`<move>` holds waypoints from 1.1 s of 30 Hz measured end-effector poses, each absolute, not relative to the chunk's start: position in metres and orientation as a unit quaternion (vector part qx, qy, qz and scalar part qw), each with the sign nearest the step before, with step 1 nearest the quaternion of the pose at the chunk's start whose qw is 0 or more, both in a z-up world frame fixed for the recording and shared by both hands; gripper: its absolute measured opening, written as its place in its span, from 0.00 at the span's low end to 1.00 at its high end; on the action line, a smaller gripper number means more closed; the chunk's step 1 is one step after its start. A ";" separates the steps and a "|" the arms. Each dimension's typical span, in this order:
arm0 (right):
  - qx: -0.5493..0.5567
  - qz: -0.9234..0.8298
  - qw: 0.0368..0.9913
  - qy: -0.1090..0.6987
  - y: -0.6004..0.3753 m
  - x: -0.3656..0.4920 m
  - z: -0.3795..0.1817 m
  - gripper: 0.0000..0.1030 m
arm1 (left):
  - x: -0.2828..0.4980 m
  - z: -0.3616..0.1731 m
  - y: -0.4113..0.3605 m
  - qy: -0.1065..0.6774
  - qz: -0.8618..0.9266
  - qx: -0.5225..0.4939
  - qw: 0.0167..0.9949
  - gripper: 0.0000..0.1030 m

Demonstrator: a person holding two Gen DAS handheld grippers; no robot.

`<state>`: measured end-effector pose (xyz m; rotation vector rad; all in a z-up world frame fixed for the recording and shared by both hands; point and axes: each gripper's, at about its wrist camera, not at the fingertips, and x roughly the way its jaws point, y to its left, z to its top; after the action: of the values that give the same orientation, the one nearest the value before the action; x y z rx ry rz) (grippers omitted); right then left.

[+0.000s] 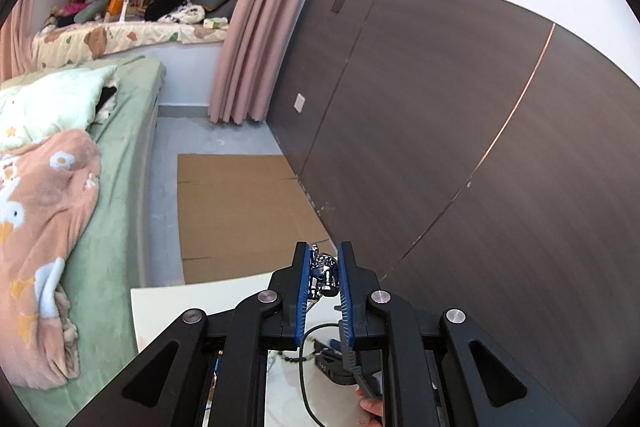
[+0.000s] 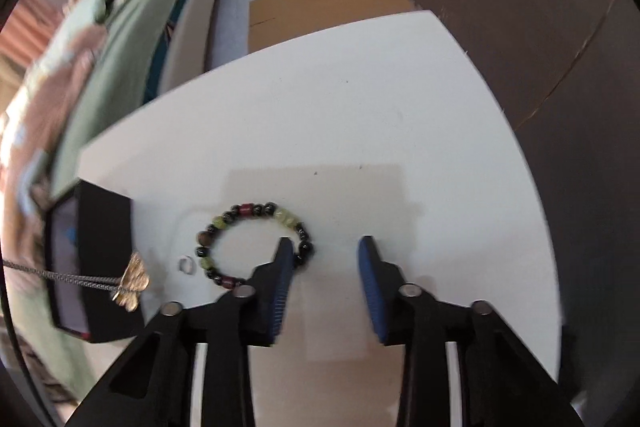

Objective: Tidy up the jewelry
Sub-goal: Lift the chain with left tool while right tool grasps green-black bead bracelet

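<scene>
My left gripper (image 1: 324,277) is shut on a silver metal jewelry piece (image 1: 325,273), held high above the white table (image 1: 192,307). My right gripper (image 2: 326,247) is open and empty, low over the table (image 2: 360,107). A beaded bracelet (image 2: 250,243) with black, green and red beads lies just left of its left finger (image 2: 282,267). A small silver ring (image 2: 187,264) lies left of the bracelet. A gold butterfly pendant (image 2: 133,281) on a grey chain hangs over the black jewelry box (image 2: 104,235) at the table's left edge.
A bed with green sheet (image 1: 116,155) and pink blanket (image 1: 44,227) stands left of the table. Flat cardboard (image 1: 240,215) lies on the floor beyond. A dark wood wall panel (image 1: 460,147) runs along the right. A black cable (image 1: 308,379) hangs below my left gripper.
</scene>
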<state>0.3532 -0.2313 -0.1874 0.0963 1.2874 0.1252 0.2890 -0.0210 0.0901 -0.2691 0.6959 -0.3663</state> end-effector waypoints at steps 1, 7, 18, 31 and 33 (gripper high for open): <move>0.056 0.078 0.793 0.602 -0.231 0.353 -0.187 0.07 | 0.291 0.084 -0.022 0.346 -0.175 -0.131 0.912 0.14; 0.108 0.090 0.790 0.597 -0.254 0.337 -0.185 0.07 | 0.302 0.033 -0.028 0.409 -0.157 -0.120 0.891 0.14; 0.212 0.144 0.790 0.557 -0.291 0.303 -0.154 0.07 | 0.297 0.046 -0.022 0.392 -0.156 -0.115 0.899 0.14; 0.227 0.154 0.787 0.552 -0.280 0.299 -0.149 0.07 | 0.257 0.137 0.017 0.280 -0.159 -0.146 0.936 0.14; 0.229 0.157 0.788 0.550 -0.279 0.299 -0.147 0.07 | 0.254 0.143 0.022 0.270 -0.155 -0.145 0.939 0.14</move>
<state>0.2994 -0.2788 -0.1468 0.4930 1.1848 0.3388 0.2542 0.0220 0.1430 -0.2960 0.5517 -0.3157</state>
